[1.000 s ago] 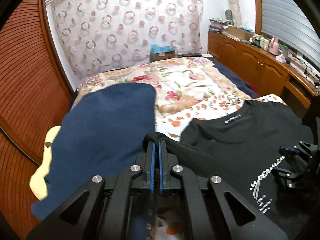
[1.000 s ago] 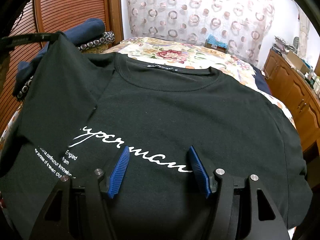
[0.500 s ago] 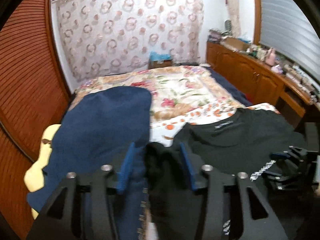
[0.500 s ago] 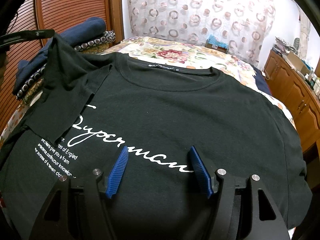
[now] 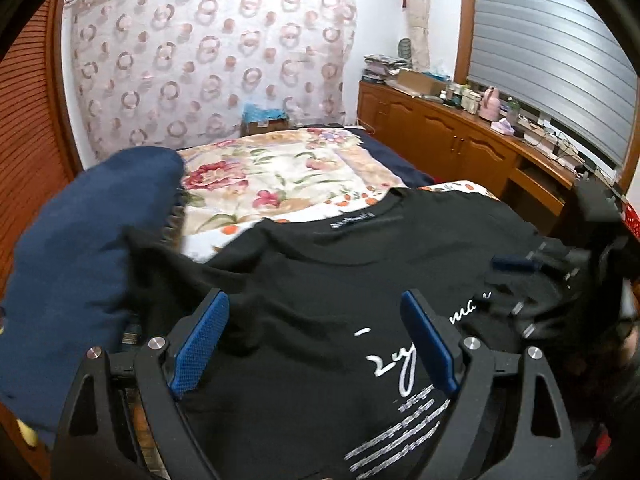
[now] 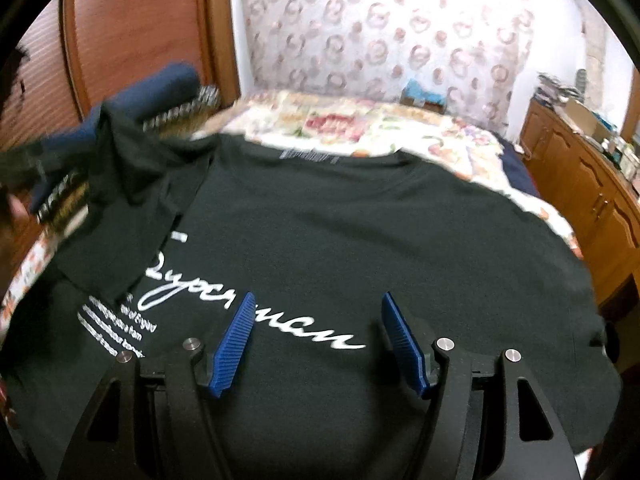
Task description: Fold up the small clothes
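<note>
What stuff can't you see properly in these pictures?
- Black T-shirt: the right wrist view's bottom edge and the right gripper hide its hem.
- Small white print: blurred in both views.
- Collar label: motion-blurred.
- Dresser items: too small.

Right gripper (image 6: 316, 336) jaws spread above black T-shirt (image 6: 360, 248).

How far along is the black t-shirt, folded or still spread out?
Mostly spread. The black t-shirt lies flat on the bed, print up; only its left sleeve is folded inward over the chest. Both hand-held grippers are open.
</note>
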A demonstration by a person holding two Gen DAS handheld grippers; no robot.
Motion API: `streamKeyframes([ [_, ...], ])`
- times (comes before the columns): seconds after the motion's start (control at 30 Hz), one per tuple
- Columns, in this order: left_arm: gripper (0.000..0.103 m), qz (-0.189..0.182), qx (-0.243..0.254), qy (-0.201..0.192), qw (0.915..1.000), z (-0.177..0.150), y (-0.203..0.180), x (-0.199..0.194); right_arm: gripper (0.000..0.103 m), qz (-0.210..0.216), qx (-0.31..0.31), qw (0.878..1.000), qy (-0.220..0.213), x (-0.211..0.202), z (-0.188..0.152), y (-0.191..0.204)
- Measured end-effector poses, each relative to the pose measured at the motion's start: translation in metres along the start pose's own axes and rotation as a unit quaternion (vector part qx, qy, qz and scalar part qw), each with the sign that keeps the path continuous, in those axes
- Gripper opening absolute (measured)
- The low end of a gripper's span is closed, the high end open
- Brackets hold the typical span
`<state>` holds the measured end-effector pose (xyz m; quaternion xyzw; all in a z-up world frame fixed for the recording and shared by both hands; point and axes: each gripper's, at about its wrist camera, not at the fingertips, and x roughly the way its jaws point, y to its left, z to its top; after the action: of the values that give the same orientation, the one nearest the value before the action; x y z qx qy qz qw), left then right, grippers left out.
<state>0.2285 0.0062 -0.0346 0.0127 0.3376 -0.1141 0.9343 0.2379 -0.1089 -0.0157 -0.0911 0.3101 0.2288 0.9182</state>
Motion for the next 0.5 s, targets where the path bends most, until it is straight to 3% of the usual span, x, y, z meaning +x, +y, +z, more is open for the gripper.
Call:
streamKeyframes([
  [0.17, 0.088, -0.024, 0.015, -0.011, 0.9995, 0.001, -0.026, 0.022, 0.068, -0.039, 0.034, 0.998, -0.047, -0.043, 0.001, -0.043],
  [0.3, 0.088, -0.038, 0.033, -0.013, 0.9987, 0.006, -0.044, 0.036, 0.068, -0.081, 0.057, 0.993, -0.059, -0.064, -0.012, -0.083],
  [0.5, 0.088, -0.046, 0.064, 0.042, 0.996, 0.004, -0.069, 0.067, 0.068, -0.137, 0.1, 0.985, -0.038, -0.078, -0.043, -0.144],
])
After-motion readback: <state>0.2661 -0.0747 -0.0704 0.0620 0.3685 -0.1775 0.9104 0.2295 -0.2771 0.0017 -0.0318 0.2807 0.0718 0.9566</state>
